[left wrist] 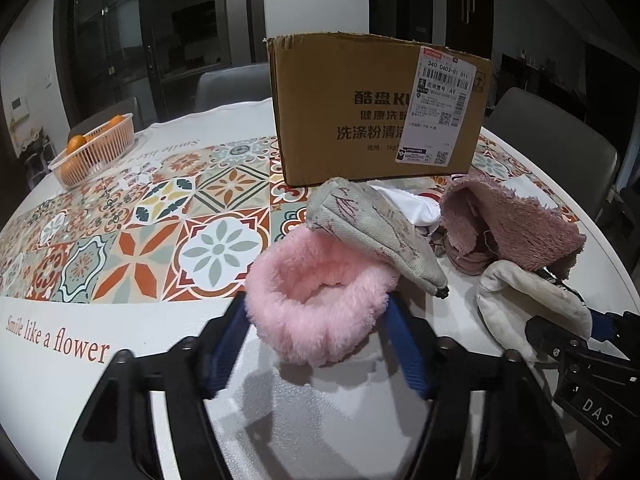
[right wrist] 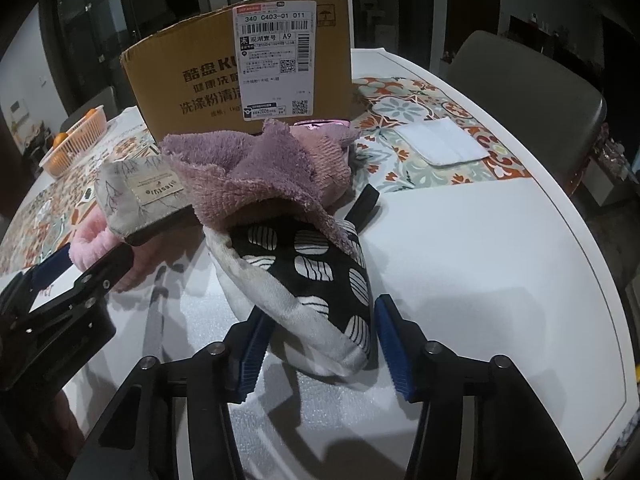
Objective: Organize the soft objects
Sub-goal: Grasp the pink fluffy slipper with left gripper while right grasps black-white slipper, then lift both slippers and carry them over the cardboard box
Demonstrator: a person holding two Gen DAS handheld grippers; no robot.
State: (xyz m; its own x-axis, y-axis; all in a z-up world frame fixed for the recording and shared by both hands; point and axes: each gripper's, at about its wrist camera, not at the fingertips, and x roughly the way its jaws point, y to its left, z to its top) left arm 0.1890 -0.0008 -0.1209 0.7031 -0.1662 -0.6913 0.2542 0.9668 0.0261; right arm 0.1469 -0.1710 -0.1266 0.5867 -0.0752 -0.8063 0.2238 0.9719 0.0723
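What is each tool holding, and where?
Left tool straddles the pink fluffy ring's near edge; right tool straddles the black-and-white pouch's near end. Firm grip cannot be told.

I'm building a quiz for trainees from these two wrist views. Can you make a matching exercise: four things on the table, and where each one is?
Things:
1. pink fluffy ring
2. black-and-white patterned pouch
3. cardboard box
4. orange basket

Places:
A. far left of the table, holding oranges
B. between the right gripper's fingers
C. between the left gripper's fingers
D. behind the pile of soft things

Pairs: 1-C, 2-B, 3-D, 4-A
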